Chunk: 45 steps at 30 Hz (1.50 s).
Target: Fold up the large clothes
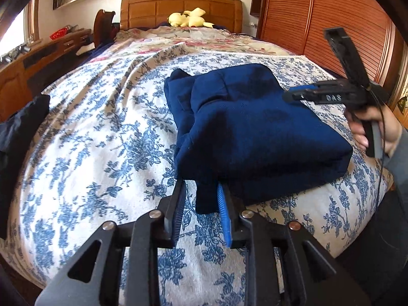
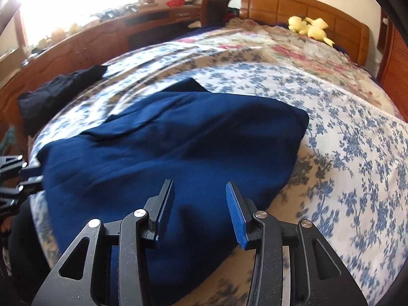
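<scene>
A navy blue garment (image 1: pixel 244 127) lies folded in a thick bundle on the blue-flowered bedspread (image 1: pixel 97 140). My left gripper (image 1: pixel 202 191) is at its near corner, jaws parted a little, with a hanging flap of the cloth between the pads. In the left wrist view my right gripper (image 1: pixel 293 96) hovers over the garment's right side, held by a hand. In the right wrist view the garment (image 2: pixel 178 153) fills the middle, and my right gripper (image 2: pixel 200 191) is open just above it, holding nothing. The left gripper (image 2: pixel 23 178) shows at the left edge.
A dark black garment (image 2: pixel 58 89) lies at the bed's left edge. A yellow plush toy (image 1: pixel 190 17) sits by the wooden headboard (image 1: pixel 178 7). A wooden desk (image 2: pixel 102 33) runs along the left; a slatted wardrobe (image 1: pixel 331 25) stands at the right.
</scene>
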Tool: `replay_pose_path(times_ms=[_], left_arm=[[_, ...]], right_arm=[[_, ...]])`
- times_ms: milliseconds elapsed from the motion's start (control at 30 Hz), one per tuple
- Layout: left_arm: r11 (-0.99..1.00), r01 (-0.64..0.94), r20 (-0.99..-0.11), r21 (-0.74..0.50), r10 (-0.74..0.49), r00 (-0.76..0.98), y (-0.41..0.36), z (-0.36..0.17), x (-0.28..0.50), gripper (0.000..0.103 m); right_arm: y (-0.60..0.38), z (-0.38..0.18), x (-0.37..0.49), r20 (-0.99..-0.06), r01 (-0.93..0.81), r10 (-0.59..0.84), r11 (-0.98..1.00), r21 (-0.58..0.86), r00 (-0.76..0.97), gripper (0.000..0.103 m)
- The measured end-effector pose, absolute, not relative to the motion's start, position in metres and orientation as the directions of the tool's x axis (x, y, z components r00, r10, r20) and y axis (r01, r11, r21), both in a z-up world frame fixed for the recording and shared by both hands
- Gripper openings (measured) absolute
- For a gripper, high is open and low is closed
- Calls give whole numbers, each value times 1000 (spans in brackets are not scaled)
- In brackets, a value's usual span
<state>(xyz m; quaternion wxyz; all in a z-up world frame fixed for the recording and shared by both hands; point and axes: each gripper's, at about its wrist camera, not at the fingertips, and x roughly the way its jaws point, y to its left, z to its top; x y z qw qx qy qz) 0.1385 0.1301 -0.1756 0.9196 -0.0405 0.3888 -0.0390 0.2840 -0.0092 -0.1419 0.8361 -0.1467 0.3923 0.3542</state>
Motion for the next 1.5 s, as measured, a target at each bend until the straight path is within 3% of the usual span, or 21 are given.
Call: replay_pose_path(times_ms=[167,300,467,600,833,933,1000,1067,1133,1167,1400,1433,1500], left_arm=[[991,58,-726,-118,-126,676,131,-187,144,26],[987,41,-727,-154,-141,672,138,-192,146,36],[986,32,-726,-162,-141,673,137,-193,144,37],[991,27,-733,-135,-118,670,133,-193,145,38],[993,8,-744,-116,-92,661,130,-192,147,38],[995,-5,-749,-98,-71,659,128,-191,148,38],[996,-18,-751,-92,-57,658,127,-188,146,38],[996,-23,-752,-85,-49,657,126,-186,145,38],[996,-23,-751,-84,-48,658,125,-184,143,38],[996,-18,-749,-91,-57,660,124,-183,142,38],[985,10,-740,-172,-136,658,127,-193,150,37],[981,31,-733,-194,-166,660,127,-194,151,17],[973,39,-715,-227,-194,672,131,-191,149,8]], right_arm=[[-14,-147,319,-763,-685,446,728,7,467,43],[-25,-153,352,-771,-636,424,771,33,474,57],[-34,-168,388,-795,-602,387,798,35,467,66],[-42,-184,415,-802,-574,420,810,121,424,87],[-47,-194,438,-768,-538,546,780,320,335,88],[-37,-193,438,-759,-552,567,763,338,319,79],[-32,-193,432,-752,-557,572,759,336,326,65],[-27,-190,424,-748,-590,574,746,309,333,37],[-29,-180,417,-736,-616,582,733,289,347,20],[-33,-176,416,-723,-620,593,728,293,356,16],[-44,-153,397,-688,-628,595,735,257,415,14],[-44,-152,395,-685,-626,595,737,256,421,13],[-40,-144,388,-677,-623,589,744,240,442,13]])
